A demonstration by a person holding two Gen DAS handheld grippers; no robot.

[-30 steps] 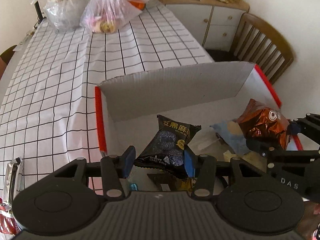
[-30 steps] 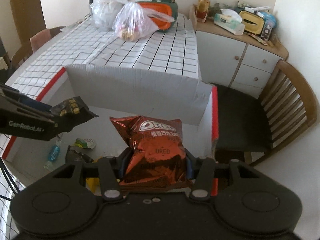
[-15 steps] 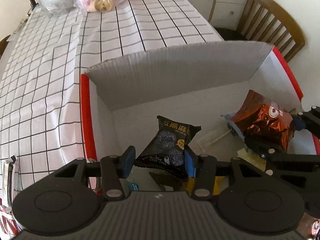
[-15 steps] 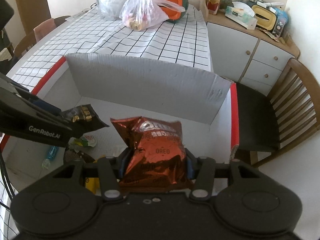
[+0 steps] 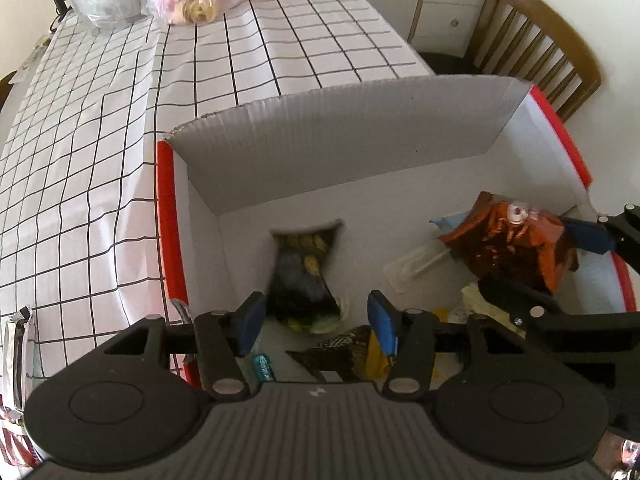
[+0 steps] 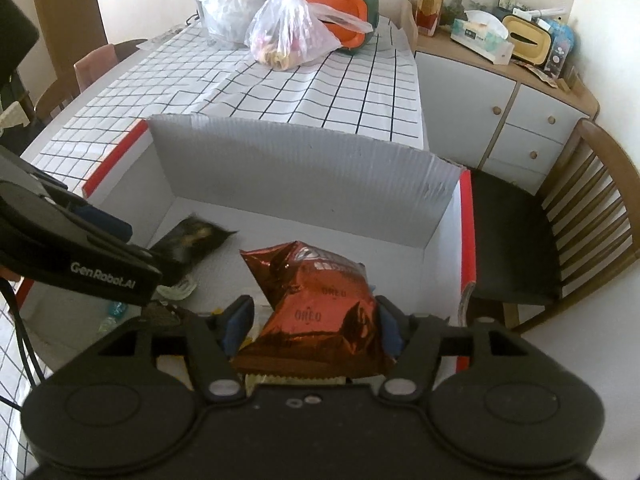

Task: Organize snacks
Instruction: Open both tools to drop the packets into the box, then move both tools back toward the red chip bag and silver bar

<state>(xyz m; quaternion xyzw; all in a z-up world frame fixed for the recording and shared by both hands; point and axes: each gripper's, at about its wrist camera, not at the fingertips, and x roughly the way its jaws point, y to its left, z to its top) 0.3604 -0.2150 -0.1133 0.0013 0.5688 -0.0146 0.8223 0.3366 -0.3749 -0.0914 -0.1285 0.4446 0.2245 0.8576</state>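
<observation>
The left tool (image 5: 316, 316) hangs over the near left part of the white box (image 5: 340, 140), its blue pads spread apart; its jaws have just been opening, and the black snack packet (image 5: 302, 268) is blurred just beyond the pads, free of them, over the box floor. The right tool (image 6: 312, 320) points down into the near right part of the same box, and its jaws have just been opening too: the copper Oreo bag (image 6: 320, 304) sits between the pads, with a gap showing at the left pad, while at the right pad I cannot tell whether the bag touches it. In the left wrist view the same bag shows at the right, between the right tool's fingers. On the box floor near both tools lie other wrappers (image 5: 340, 354), among them a dark one, a yellow one and a clear one. The box has red side edges and a tall grey far wall, and it rests on the desk (image 5: 100, 160) under a white checked cloth. At the far end of the desk stand two plastic bags (image 6: 292, 32) and an orange container (image 6: 340, 8). To the right are a wooden chair (image 6: 560, 232) and a white cabinet (image 6: 500, 112)
</observation>
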